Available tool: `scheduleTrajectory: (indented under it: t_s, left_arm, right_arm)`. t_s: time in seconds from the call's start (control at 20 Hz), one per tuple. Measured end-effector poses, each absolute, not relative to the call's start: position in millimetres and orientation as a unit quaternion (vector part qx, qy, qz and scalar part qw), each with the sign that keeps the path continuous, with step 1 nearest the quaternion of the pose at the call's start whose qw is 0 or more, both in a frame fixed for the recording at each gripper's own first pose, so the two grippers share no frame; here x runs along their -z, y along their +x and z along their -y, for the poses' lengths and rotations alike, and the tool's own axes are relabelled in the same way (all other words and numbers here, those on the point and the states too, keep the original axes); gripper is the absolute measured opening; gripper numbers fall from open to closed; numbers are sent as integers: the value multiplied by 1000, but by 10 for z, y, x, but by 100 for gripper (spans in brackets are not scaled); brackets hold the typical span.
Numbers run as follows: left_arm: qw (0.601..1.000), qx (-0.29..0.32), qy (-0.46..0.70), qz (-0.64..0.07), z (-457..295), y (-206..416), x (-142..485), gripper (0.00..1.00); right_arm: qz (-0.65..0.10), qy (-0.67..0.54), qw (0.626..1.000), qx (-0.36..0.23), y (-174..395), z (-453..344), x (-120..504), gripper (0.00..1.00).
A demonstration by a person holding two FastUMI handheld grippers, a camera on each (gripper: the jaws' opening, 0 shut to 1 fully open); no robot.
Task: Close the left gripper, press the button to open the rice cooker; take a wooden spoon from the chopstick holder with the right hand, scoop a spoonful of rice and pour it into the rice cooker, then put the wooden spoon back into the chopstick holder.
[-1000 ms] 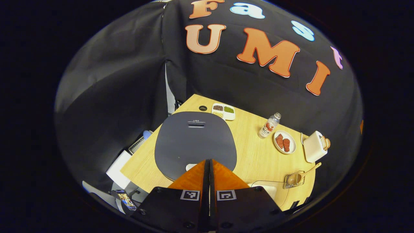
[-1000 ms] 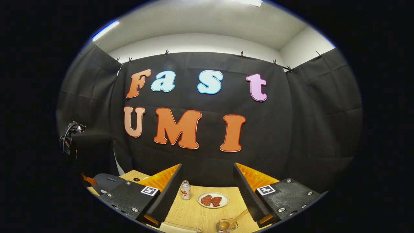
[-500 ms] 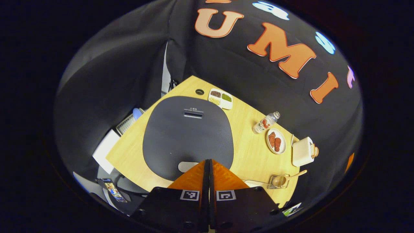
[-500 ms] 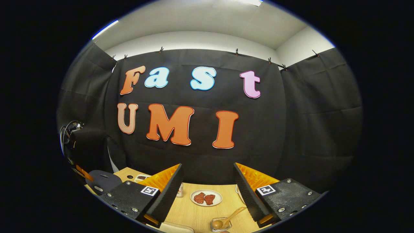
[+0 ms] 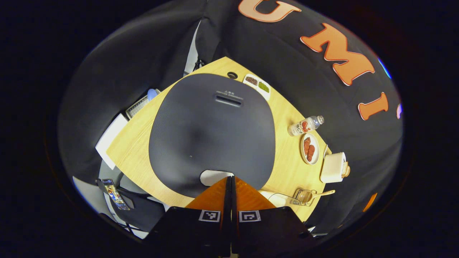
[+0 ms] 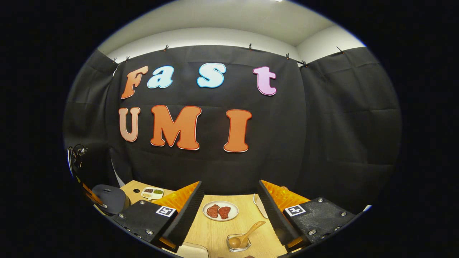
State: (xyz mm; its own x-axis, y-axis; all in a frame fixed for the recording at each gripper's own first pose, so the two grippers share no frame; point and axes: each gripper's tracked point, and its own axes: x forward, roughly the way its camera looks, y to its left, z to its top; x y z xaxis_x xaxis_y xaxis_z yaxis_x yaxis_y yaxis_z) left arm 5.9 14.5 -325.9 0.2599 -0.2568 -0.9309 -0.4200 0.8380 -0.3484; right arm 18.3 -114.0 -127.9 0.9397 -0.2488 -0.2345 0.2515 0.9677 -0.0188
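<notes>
The dark grey rice cooker stands shut in the left gripper view, its pale button on the near rim. My left gripper is shut and empty, its tips right over that button; whether they touch it I cannot tell. The wooden spoon lies in the clear chopstick holder at the right. In the right gripper view my right gripper hangs open and empty above the table, with the spoon in its holder below and between the fingers. The cooker sits far left there.
A clear rice container sits beside the holder. A plate of red meat, a bottle, a white toaster and a divided dish of beans stand along the table's far side. Black cloth walls the table.
My left gripper, still shut, has come down toward the cooker, which now looms larger, tips over the button. The right gripper has shifted right, bringing the spoon holder between its fingers.
</notes>
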Motion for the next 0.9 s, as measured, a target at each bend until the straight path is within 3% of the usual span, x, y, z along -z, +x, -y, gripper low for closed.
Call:
scheduleTrajectory:
  t_s: [0.2,0.55,0.65,0.9]
  left_arm:
    - [759,-51,-257,-596,-204,78,3222,6]
    - [750,-57,-254,-608,-192,117,3300,6]
    - [765,-60,-233,-598,-190,110,3305,3]
    - [826,-67,-166,-535,-168,92,3253,7]
  right_arm:
    - [-135,6,983,128,167,1135,1407,94]
    - [-139,-5,984,114,200,1025,1455,94]
    - [-152,3,983,107,198,976,1555,95]
    - [-177,15,979,101,186,957,1808,95]
